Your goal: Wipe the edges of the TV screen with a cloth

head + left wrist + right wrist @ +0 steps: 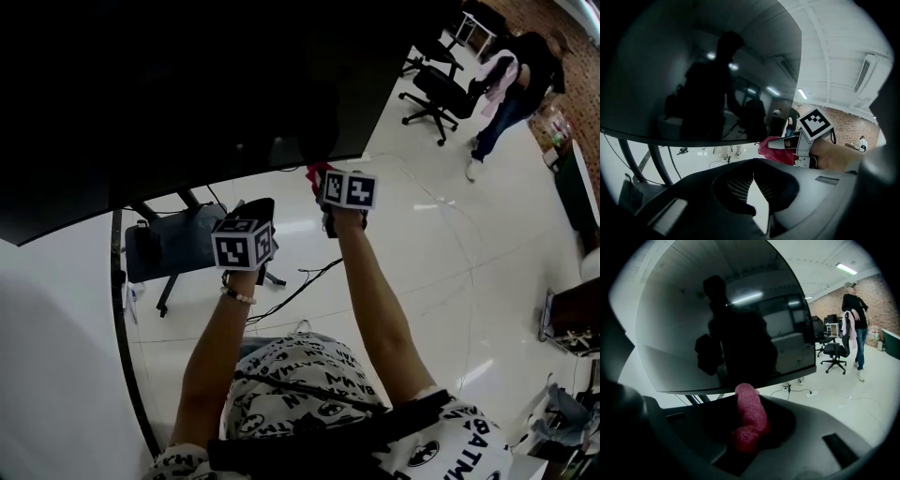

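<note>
The TV screen point(187, 84) is a wide, glossy black panel with nothing lit on it, and it fills the far top of the head view. Its surface mirrors the dark outline of the person holding the grippers, along with streaks of ceiling light. A thin dark rim runs along its lower edge. Below that, the black legs of its stand point(178, 244) come down to a shiny white floor point(422, 281).

The cloth point(749, 404) is pinkish red with a nubbly, towel-like weave, and it is bunched into a thick roll. It stands upright in the right gripper point(751, 432), whose jaws are clamped on its lower part. Its rounded top reaches the screen's lower edge, toward the right end of that edge. Whether it presses on the rim or only comes level with it cannot be told.

The left gripper point(753, 174) is held up just left of the right one and a little nearer, under the same lower edge but apart from it. Its dark ribbed pads point(736, 185) meet at the tips with nothing between them, and a wedge of bright floor shows below the point where they touch.

Both bare forearms reach up from a black-and-white patterned shirt point(309, 375) at the near bottom of the head view. The left wrist wears a bead bracelet point(239, 296).

A black cable point(300, 286) trails over the floor under the grippers. Far to the right, another person point(511, 84) stands beside black office chairs point(436, 89) in front of a brick wall point(876, 291).
</note>
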The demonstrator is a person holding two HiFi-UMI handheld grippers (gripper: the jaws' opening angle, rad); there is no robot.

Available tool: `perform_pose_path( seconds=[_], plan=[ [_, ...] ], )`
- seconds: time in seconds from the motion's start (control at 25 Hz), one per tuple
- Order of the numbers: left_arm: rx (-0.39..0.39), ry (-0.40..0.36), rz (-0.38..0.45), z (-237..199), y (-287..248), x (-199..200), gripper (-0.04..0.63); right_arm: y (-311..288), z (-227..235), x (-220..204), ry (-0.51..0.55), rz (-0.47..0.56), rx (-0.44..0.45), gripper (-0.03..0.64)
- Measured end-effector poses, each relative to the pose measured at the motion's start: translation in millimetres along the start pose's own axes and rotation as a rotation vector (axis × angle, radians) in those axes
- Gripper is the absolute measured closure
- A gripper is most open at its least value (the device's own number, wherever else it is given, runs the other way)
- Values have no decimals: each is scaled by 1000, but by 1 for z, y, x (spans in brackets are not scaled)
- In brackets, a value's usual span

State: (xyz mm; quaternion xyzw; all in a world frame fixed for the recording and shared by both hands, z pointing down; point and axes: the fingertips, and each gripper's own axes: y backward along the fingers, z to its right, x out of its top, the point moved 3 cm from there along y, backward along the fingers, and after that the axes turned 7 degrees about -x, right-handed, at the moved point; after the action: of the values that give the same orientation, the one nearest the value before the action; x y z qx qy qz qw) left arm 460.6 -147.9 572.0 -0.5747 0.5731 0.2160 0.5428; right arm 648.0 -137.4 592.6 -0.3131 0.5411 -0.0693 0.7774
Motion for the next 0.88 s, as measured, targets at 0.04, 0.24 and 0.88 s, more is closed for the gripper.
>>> perform_pose_path(
  seconds=[0.04, 0.24, 0.88],
  plan=[
    [-1, -3, -1, 4, -2, 0, 609, 1, 6, 0, -2, 0, -4, 535],
    [-2, -19, 2, 23, -15, 8, 609, 7, 36, 10, -10, 13, -22, 535],
    [18, -13, -42, 44, -19, -13, 609, 44, 107, 34, 27, 147, -141, 535]
  ],
)
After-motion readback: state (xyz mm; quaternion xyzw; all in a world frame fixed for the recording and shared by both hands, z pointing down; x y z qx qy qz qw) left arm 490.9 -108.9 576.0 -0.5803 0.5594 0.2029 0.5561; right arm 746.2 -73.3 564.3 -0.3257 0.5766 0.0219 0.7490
